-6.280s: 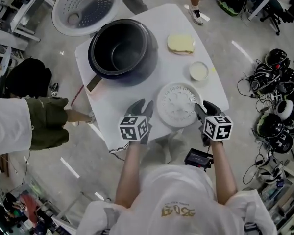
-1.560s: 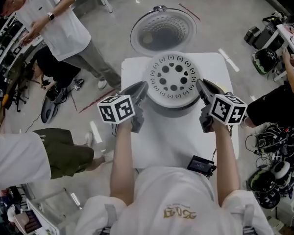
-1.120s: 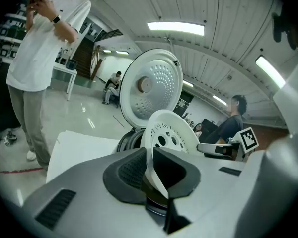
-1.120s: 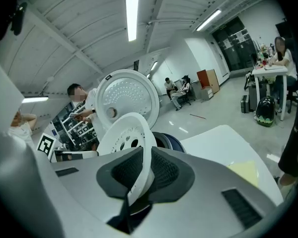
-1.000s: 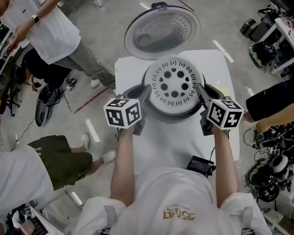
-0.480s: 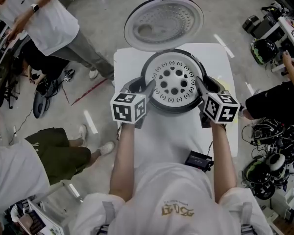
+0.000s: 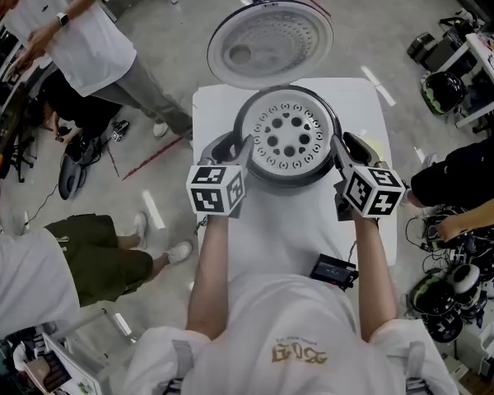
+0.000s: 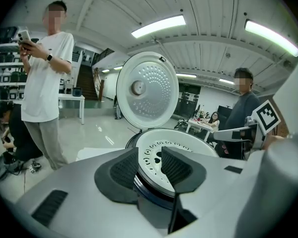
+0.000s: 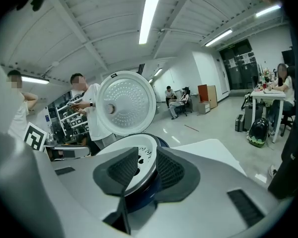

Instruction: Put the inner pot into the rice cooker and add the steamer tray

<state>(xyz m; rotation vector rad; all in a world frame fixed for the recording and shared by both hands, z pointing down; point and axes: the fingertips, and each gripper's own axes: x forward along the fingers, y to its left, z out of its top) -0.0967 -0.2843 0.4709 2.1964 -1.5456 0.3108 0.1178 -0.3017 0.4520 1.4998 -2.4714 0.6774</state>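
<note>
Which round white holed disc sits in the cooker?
The steamer tray with big holes, lying flat; the other is the raised lid.

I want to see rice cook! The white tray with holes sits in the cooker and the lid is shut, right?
No: the lid is open, tipped up behind the cooker, as the head view shows. The tray does sit in the cooker.

No text can be read; the yellow print (image 7: 300, 354) on the shirt (image 7: 263, 311) is too blurred
</note>
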